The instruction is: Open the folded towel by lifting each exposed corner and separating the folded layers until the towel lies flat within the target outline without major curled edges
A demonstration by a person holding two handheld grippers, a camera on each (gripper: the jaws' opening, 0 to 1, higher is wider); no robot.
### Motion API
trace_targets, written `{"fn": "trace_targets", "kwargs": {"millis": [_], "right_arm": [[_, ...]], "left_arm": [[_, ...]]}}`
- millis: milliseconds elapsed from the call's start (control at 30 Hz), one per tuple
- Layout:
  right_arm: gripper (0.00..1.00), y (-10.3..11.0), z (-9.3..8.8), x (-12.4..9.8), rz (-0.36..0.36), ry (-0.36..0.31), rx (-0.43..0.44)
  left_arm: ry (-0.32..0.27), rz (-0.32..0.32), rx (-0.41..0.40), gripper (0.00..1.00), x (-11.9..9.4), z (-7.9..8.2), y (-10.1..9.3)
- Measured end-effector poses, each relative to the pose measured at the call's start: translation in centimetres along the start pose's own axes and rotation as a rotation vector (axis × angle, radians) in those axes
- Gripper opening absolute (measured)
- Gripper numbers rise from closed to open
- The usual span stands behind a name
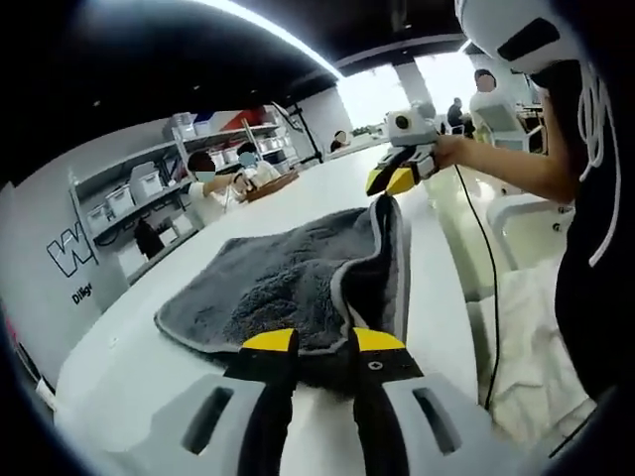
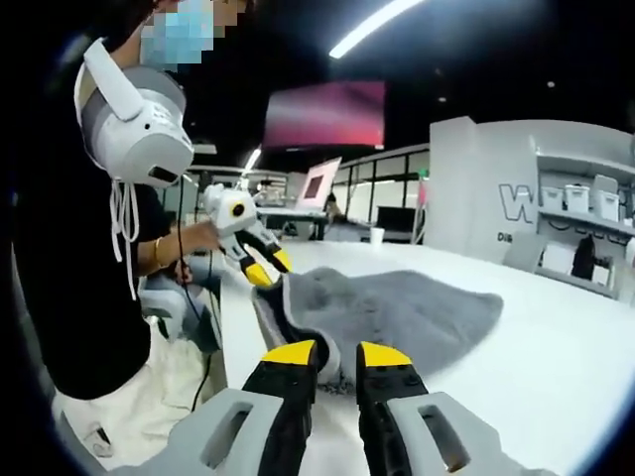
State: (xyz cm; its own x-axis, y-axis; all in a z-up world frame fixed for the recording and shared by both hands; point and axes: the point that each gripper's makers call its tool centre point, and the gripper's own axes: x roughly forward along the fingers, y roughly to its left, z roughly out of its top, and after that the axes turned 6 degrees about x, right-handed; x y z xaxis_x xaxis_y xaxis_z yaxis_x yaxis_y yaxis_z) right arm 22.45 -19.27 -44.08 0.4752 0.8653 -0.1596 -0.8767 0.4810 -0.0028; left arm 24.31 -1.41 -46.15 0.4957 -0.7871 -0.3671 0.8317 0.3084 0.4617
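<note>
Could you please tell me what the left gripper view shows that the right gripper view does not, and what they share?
Left gripper view alone: seated people at the table's far end. Right gripper view alone: a red screen, an open laptop and a white cup. Both share the grey towel on the white table, the left gripper and right gripper each pinching a corner, and wall shelves.

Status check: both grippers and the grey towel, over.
Left gripper and right gripper each shut on a corner of the grey fluffy towel. One edge lifted, folded over on white table. Nothing in the way.
</note>
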Motion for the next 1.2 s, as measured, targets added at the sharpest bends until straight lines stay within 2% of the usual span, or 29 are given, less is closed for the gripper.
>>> {"fn": "trace_targets", "kwargs": {"millis": [67,200,300,367,433,567,800,900,1067,1133,1200], "right_arm": [[0.10,0.4,0.1,0.2,0.011,0.016,-0.016],[0.10,0.8,0.4,0.5,0.020,0.029,-0.034],[0.10,1.0,0.6,0.6,0.027,0.035,-0.040],[0.10,1.4,1.3,0.7,0.040,0.007,-0.041],[0.10,1.6,1.7,0.7,0.038,0.006,-0.050],[0.10,2.1,1.7,1.0,0.033,0.054,-0.069],[0.10,3.7,1.2,2.0,0.081,0.142,-0.137],[0.11,3.6,0.9,2.4,0.074,0.165,-0.150],[0.11,3.1,1.8,3.2,0.033,0.147,-0.147],[0.10,3.0,2.4,3.6,0.015,0.135,-0.156],[0.10,2.1,3.2,4.1,-0.049,0.114,-0.149]], "left_arm": [[-0.005,-0.010,0.041,0.17,-0.1,0.4,-0.3],[-0.015,-0.013,0.052,0.18,0.1,1.0,-0.3],[0.003,-0.019,0.070,0.18,0.6,0.6,-0.3],[0.027,-0.018,0.080,0.17,0.8,0.1,-0.3],[0.040,-0.017,0.092,0.17,0.9,0.0,-0.4],[0.050,-0.003,0.073,0.17,1.0,-0.2,0.0],[0.051,-0.004,0.066,0.13,1.2,-0.2,-0.2],[0.057,-0.010,0.078,0.10,1.3,-0.1,-0.3],[0.051,-0.009,0.058,0.03,1.3,0.1,-0.3],[0.046,0.028,0.060,0.02,0.9,0.6,0.4],[0.027,0.041,0.032,0.02,0.7,1.1,0.8]]}}
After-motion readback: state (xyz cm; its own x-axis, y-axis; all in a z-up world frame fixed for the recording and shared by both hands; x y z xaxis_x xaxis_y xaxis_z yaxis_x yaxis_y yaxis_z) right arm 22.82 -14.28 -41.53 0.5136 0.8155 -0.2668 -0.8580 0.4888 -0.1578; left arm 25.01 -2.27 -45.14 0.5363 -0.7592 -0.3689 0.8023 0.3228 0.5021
